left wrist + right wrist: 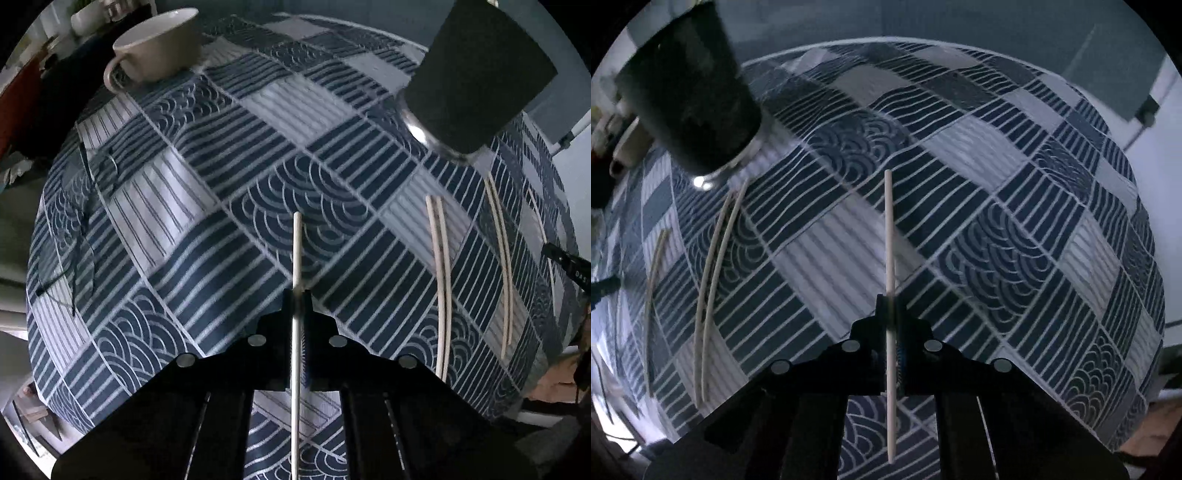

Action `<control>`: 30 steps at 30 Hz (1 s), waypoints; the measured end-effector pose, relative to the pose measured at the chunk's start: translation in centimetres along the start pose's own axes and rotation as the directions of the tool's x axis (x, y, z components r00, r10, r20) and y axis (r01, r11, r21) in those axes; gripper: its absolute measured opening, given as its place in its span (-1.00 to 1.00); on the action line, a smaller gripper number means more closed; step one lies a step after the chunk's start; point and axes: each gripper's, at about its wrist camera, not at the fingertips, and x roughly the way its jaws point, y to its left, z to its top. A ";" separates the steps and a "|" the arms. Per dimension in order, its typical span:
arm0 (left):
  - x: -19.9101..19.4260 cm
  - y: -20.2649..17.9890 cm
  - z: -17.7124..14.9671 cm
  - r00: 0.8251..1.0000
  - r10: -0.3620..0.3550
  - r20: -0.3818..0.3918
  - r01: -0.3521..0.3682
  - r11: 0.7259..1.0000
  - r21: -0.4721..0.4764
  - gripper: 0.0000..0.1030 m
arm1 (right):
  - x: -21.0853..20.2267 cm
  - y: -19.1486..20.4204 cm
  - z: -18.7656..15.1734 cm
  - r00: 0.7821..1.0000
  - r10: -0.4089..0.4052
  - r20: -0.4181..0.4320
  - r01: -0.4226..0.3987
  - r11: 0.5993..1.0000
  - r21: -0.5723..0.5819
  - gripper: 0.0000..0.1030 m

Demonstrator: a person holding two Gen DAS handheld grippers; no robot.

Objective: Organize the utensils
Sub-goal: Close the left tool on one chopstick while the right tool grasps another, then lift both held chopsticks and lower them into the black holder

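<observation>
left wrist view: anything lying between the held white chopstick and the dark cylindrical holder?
Yes. In the left wrist view, a pair of white chopsticks lies on the blue patterned tablecloth between the held chopstick and dark cylindrical holder.

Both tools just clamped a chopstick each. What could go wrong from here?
1. Each chopstick is pinched at one spot by the left tool and right tool, with long ends free both ways; it may pivot or slip on the way.
2. The dark cup looks tall and narrow; a tilted stick could miss its mouth or tip it.
3. Two pairs lie beside the cup; a low pass might scatter them.
</observation>
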 end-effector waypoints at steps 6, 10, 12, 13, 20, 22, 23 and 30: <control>-3.2 -0.3 3.1 0.997 -0.014 0.082 0.015 1.000 -0.010 -0.92 | -2.9 -1.7 2.4 0.995 0.046 0.094 -0.050 0.998 0.043 -0.92; -6.1 -1.1 5.7 0.987 -0.083 0.140 0.086 0.996 -0.020 -0.91 | -5.9 -2.0 4.9 0.981 0.071 0.182 -0.080 0.996 0.042 -0.91; -7.4 -1.9 7.0 0.980 -0.086 0.178 0.087 0.996 0.000 -0.91 | -7.1 -1.9 6.1 0.972 0.087 0.218 -0.098 0.994 0.039 -0.92; -8.2 -2.4 7.7 0.976 -0.094 0.195 0.094 0.995 0.009 -0.91 | -7.7 -1.7 6.9 0.966 0.098 0.240 -0.110 0.993 0.037 -0.92; -13.3 -5.6 12.3 0.947 -0.100 0.304 0.079 0.994 0.081 -0.91 | -11.2 0.3 11.0 0.927 0.120 0.355 -0.128 0.992 0.000 -0.91; -14.1 -6.2 13.6 0.940 -0.099 0.326 0.074 0.993 0.087 -0.91 | -12.2 0.8 12.2 0.910 0.147 0.387 -0.155 0.988 -0.011 -0.91; -14.5 -6.6 14.2 0.936 -0.102 0.336 0.077 0.993 0.089 -0.91 | -12.7 1.2 12.7 0.903 0.154 0.401 -0.161 0.987 -0.018 -0.91; -16.7 -9.2 17.4 0.905 -0.157 0.394 0.126 0.987 0.104 -0.91 | -15.8 3.7 16.0 0.844 0.217 0.490 -0.205 0.976 -0.079 -0.91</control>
